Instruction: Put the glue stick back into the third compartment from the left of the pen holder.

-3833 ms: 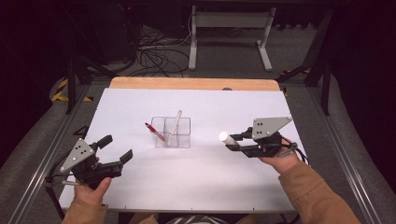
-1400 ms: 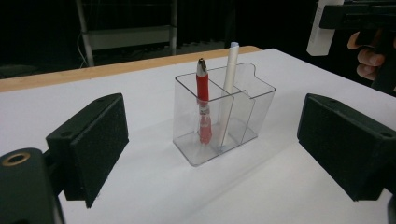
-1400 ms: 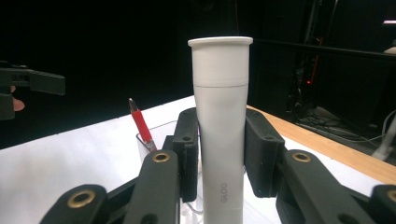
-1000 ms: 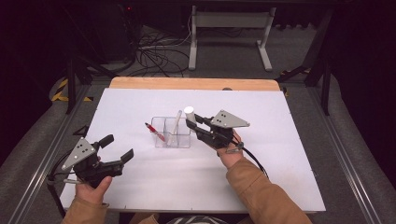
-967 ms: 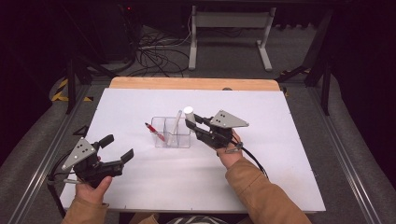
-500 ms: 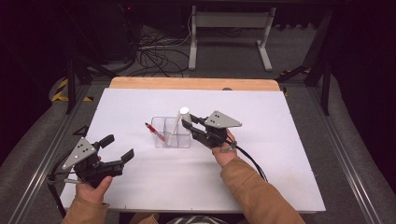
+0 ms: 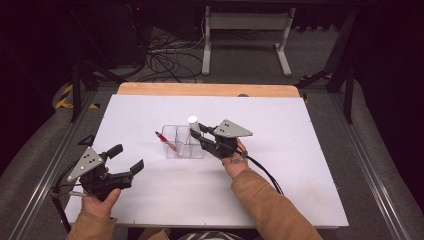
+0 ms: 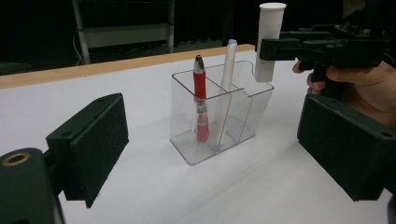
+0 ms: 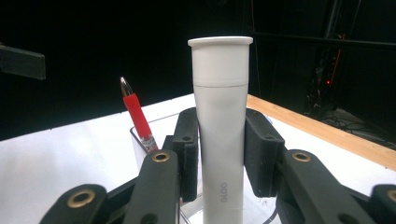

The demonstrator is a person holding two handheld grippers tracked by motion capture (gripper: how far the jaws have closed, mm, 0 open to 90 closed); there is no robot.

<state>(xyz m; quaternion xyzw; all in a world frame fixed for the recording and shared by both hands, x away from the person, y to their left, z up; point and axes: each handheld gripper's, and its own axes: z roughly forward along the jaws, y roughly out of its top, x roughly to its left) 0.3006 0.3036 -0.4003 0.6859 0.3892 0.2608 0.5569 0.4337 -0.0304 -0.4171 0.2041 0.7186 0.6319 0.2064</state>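
A clear plastic holder (image 7: 182, 145) with three compartments stands mid-table. A red pen (image 8: 200, 88) leans in one end compartment and a thin white pen (image 8: 229, 65) in the middle one. My right gripper (image 7: 198, 134) is shut on a white glue stick (image 7: 193, 124), which it holds upright, cap up. The stick's lower end is at the rim of the other end compartment. In the right gripper view both pads press the glue stick (image 9: 220, 116), with the red pen (image 9: 135, 116) behind. My left gripper (image 7: 126, 158) rests open at the front left, pointing at the holder (image 8: 243, 116), with nothing between its pads.
The white table top (image 7: 300, 165) has a wooden strip (image 7: 210, 89) along its far edge. Cables and a metal stand lie on the dark floor beyond. The right gripper's cable (image 7: 265, 175) trails over the table beside the sleeve.
My right gripper carried the glue stick from the right side of the table left to the holder and lowered it a little. My left gripper stayed put.
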